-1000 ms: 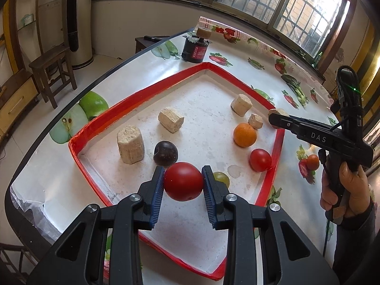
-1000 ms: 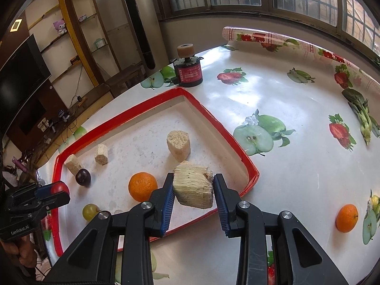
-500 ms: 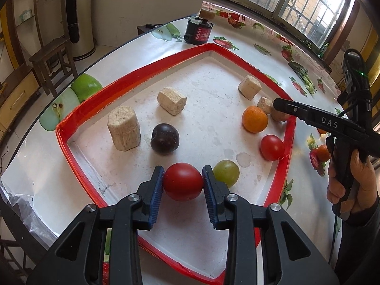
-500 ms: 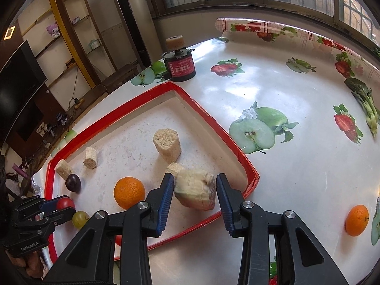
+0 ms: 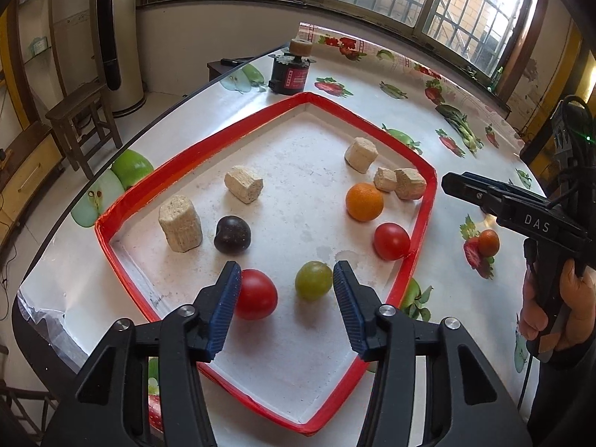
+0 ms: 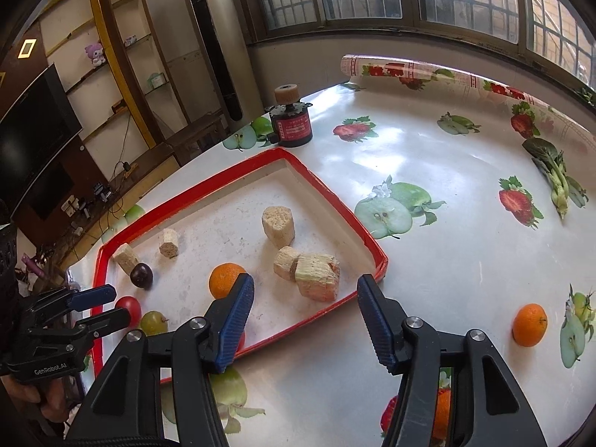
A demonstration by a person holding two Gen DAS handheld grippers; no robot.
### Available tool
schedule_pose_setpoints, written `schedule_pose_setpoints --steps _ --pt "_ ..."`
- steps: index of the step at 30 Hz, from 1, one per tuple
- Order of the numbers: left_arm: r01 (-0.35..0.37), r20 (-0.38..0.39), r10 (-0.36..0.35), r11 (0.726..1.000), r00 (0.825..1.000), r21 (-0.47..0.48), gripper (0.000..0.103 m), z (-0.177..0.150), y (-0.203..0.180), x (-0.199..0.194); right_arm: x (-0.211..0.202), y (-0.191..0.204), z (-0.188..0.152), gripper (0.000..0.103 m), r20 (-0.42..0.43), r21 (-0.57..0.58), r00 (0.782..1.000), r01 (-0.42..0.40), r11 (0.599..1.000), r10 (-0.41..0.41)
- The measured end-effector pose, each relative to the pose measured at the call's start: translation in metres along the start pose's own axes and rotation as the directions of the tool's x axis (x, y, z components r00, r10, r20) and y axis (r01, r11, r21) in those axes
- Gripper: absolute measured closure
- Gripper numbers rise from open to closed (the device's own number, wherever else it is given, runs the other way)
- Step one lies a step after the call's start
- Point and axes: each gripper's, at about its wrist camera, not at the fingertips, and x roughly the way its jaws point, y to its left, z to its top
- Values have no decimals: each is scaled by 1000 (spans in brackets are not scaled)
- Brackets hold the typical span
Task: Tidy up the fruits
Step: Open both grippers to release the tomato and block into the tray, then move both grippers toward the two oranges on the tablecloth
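Fingers are parting on both my grippers: left gripper (image 5: 285,300) freeing the red tomato (image 5: 256,294) at seven o'clock in the tray (image 5: 156,171), right gripper (image 6: 303,322) leaving the beige chunk (image 6: 316,277).

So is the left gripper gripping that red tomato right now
No, the left gripper has its jaws spread wide, and the red tomato rests on the tray floor beside one jaw.

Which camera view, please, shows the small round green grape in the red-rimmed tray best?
The left wrist view: the small round green grape sits whole and unblocked, close to the camera. In the right wrist view it appears smaller at the edge, crowded by the left tool.
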Motion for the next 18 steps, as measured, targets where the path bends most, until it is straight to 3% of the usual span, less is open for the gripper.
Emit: schedule_pose_setpoints --steps 18 --pt "96 3 -97 986 995 137 53 -4 -78 -12 -66 -57 -40 43 43 96 994 93 991 -97"
